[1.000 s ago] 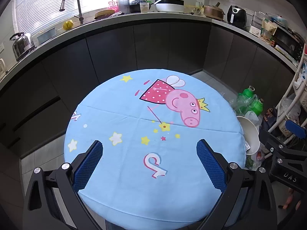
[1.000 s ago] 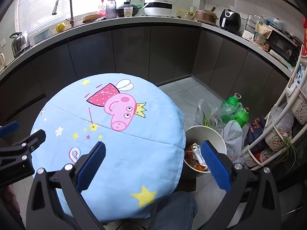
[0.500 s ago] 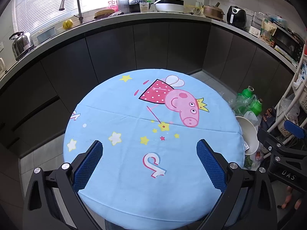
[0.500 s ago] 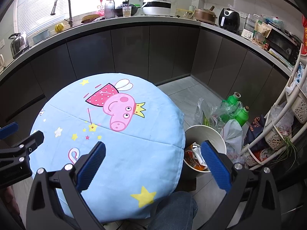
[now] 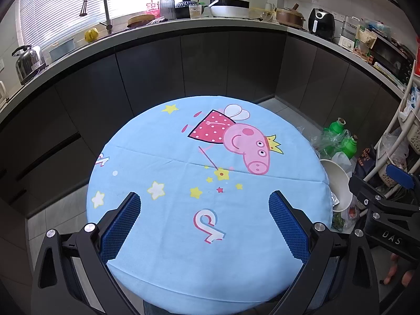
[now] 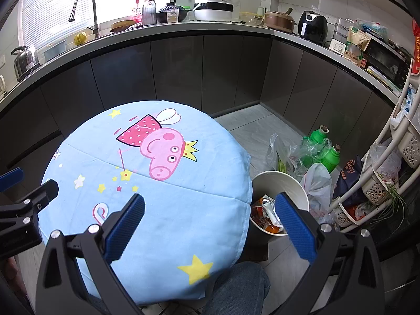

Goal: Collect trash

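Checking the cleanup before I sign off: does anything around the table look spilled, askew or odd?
Nothing is spilled on the blue tablecloth, and both grippers, left and right, are open with nothing in them. The white bin beside the table holds wrappers. The only clutter is loose plastic bags and two green bottles on the floor behind the bin.

Light-blue tablecloth [image 5: 168, 249] with pink pig, yellow stars, white bin [image 6: 278, 182]
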Demonstrator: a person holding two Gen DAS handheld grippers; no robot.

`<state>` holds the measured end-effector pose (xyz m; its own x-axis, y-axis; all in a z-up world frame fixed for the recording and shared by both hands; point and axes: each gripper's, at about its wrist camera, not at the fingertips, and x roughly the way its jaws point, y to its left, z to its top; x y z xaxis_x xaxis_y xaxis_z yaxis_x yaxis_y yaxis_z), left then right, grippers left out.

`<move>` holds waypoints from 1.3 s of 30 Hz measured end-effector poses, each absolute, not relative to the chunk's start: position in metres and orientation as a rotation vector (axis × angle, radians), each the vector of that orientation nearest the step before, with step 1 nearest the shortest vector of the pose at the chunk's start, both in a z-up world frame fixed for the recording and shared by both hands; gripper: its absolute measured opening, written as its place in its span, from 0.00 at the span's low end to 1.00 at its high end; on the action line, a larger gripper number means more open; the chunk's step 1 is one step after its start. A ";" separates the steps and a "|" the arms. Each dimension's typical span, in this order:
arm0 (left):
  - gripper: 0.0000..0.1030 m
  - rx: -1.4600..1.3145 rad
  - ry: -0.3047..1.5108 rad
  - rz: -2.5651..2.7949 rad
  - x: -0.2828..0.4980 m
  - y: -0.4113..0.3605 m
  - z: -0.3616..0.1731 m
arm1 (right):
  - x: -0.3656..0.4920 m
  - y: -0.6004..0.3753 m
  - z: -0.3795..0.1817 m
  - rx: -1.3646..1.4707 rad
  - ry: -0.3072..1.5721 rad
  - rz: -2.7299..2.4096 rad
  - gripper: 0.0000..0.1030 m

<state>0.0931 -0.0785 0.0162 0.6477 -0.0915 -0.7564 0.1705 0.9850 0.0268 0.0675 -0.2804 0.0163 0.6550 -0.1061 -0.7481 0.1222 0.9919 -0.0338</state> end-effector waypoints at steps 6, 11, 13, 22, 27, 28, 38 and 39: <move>0.92 0.099 0.854 -0.148 0.093 -0.079 0.016 | 0.068 -0.281 0.016 0.020 0.848 -0.129 0.97; 0.92 0.100 0.854 -0.148 0.092 -0.079 0.017 | 0.068 -0.281 0.016 0.020 0.847 -0.129 0.97; 0.92 0.099 0.853 -0.149 0.092 -0.080 0.018 | 0.068 -0.281 0.016 0.020 0.847 -0.129 0.97; 0.92 0.100 0.851 -0.152 0.093 -0.080 0.020 | 0.068 -0.281 0.017 0.020 0.848 -0.128 0.97; 0.92 0.100 0.851 -0.152 0.093 -0.079 0.019 | 0.068 -0.281 0.017 0.020 0.847 -0.128 0.97; 0.92 0.100 0.851 -0.152 0.093 -0.079 0.020 | 0.068 -0.281 0.017 0.020 0.847 -0.129 0.97; 0.92 0.098 0.851 -0.152 0.092 -0.079 0.020 | 0.068 -0.281 0.017 0.020 0.849 -0.129 0.97; 0.92 0.099 0.852 -0.152 0.092 -0.080 0.019 | 0.068 -0.281 0.017 0.020 0.849 -0.128 0.97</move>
<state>0.0923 -0.0795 0.0193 0.6490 -0.0935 -0.7550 0.1729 0.9846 0.0267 0.0677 -0.2812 0.0172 0.6537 -0.1050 -0.7494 0.1211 0.9921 -0.0334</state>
